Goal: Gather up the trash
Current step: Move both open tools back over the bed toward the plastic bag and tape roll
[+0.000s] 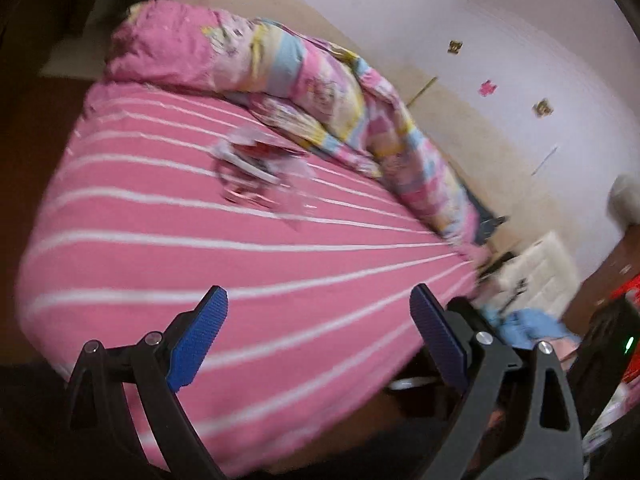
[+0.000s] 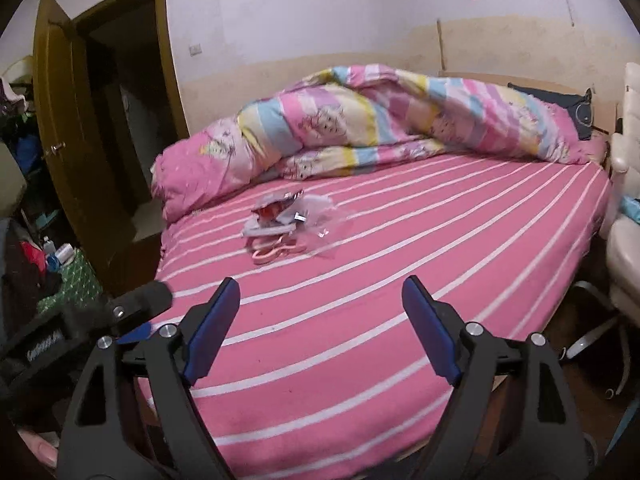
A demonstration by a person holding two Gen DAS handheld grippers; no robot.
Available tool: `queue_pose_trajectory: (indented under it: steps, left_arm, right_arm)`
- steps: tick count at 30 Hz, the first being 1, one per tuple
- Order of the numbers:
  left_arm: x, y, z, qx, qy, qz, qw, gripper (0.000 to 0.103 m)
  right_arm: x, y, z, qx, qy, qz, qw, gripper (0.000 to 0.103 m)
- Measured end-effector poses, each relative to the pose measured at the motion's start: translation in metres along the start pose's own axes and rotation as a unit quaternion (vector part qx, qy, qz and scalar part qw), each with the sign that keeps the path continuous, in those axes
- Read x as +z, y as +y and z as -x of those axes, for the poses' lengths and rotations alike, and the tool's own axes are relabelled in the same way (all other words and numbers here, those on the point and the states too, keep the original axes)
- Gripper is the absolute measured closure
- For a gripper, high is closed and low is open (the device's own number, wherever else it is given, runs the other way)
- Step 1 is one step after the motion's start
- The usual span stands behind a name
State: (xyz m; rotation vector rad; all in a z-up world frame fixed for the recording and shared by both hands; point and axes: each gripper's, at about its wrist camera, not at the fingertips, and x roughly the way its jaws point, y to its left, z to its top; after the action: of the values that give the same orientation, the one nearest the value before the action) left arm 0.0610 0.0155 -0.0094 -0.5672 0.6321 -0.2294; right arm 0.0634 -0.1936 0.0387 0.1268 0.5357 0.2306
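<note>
Spreading across most of both views, one bed (image 2: 400, 280) carries everything that matters here, its pink sheet crossed by thin white stripes. One quilt (image 2: 380, 120), patterned in pink, blue and yellow blocks, lies bunched in a long roll along the far edge of the bed by the wall, probably pushed back there so the sheet lies bare. One dark cushion (image 2: 576, 108) sits at the far right corner of the bed, partly under the quilt's end. One white padded chair (image 2: 628, 184) stands just beside the right edge of the bed, and one brown door (image 2: 68, 120) hangs open beyond the left edge.

One small heap of trash (image 2: 288, 224) lies on the sheet toward the far left part of the bed, just short of the quilt: crumpled clear plastic, a red-and-white wrapper and a pink looped strip. I count one heap; its separate pieces are too tangled to number. In the blurred left view the same heap (image 1: 260, 176) sits well ahead of the fingers.

Two grippers hover over the near edge of the bed, well apart from the heap. The left gripper (image 1: 320, 332) stands with jaws wide and nothing between them; the right gripper (image 2: 320, 320) likewise gapes empty, likely readied for a grab.
</note>
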Motion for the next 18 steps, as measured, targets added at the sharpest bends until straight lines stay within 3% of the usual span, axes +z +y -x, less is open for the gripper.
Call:
queue_pose_trajectory:
  steps: [2, 9, 18]
  left_arm:
    - [0.008, 0.016, -0.011, 0.026, 0.001, -0.01, 0.9996, 0.013]
    - [0.044, 0.051, -0.048, 0.071, 0.009, 0.002, 0.9974, 0.013]
    - [0.086, 0.079, -0.102, 0.075, 0.033, 0.028, 0.9963, 0.013]
  right_arm:
    - [0.002, 0.007, -0.018, 0.031, -0.008, 0.0, 0.999, 0.02]
    - [0.002, 0.015, -0.099, 0.02, 0.037, 0.022, 0.999, 0.02]
    - [0.019, 0.003, -0.173, 0.006, 0.053, 0.032, 0.998, 0.02]
